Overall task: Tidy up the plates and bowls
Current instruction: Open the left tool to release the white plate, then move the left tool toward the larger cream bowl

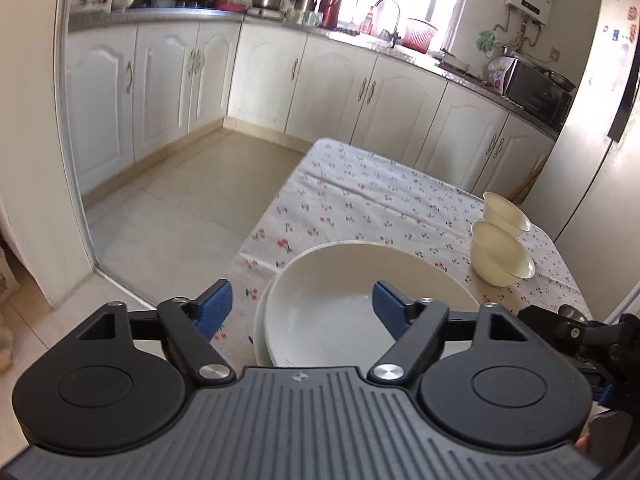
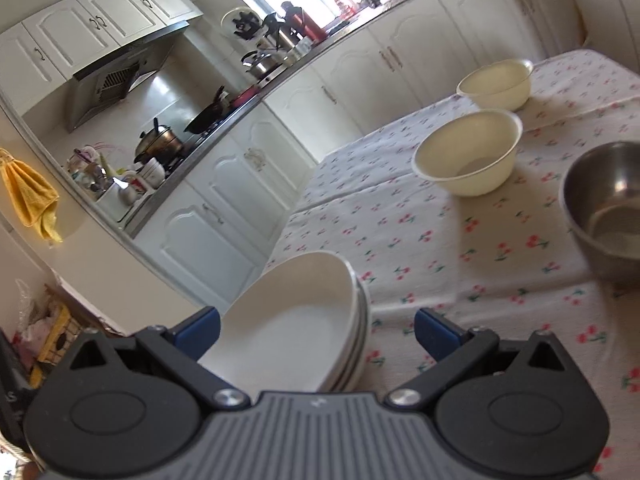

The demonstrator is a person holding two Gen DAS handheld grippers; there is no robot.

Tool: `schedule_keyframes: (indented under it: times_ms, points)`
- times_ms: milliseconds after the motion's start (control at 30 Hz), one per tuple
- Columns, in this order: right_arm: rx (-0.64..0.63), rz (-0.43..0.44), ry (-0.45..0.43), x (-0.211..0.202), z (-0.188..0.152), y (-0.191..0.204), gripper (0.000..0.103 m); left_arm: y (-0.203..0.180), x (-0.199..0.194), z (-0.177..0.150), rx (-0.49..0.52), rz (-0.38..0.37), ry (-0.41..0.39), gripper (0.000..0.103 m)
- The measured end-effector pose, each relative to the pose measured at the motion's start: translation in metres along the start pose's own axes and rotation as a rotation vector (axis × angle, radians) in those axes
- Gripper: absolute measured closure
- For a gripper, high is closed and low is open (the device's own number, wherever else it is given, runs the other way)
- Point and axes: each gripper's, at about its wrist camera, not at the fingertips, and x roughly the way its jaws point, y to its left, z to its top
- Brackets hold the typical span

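A stack of white plates (image 1: pixel 340 300) sits at the near left corner of the table, also in the right wrist view (image 2: pixel 296 320). Two cream bowls stand further back: the near bowl (image 1: pixel 500 254) (image 2: pixel 468 152) and the far bowl (image 1: pixel 506 208) (image 2: pixel 496 82). A steel bowl (image 2: pixel 608 208) stands at the right. My left gripper (image 1: pixel 302 308) is open and empty, hovering over the plate stack. My right gripper (image 2: pixel 318 330) is open and empty, its jaws standing either side of the stack's near edge.
The table has a white cloth with cherry print (image 1: pixel 360 196) (image 2: pixel 440 248). Its left edge drops to the tiled floor (image 1: pixel 192 200). White kitchen cabinets (image 1: pixel 260 76) and a cluttered counter run behind. A refrigerator (image 1: pixel 600 120) stands at the right.
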Motion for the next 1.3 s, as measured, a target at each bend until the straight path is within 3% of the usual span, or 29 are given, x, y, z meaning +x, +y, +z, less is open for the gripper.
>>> schedule_keyframes:
  times_ms: [633, 1300]
  points:
    - [-0.121, -0.116, -0.180, -0.055, -0.004, -0.017, 0.000, -0.035, -0.018, 0.002, 0.111, 0.029, -0.038, 0.000]
    - [-0.024, -0.164, -0.290, -0.122, -0.019, -0.074, 0.000, -0.117, -0.035, -0.025, 0.302, -0.037, -0.048, 0.000]
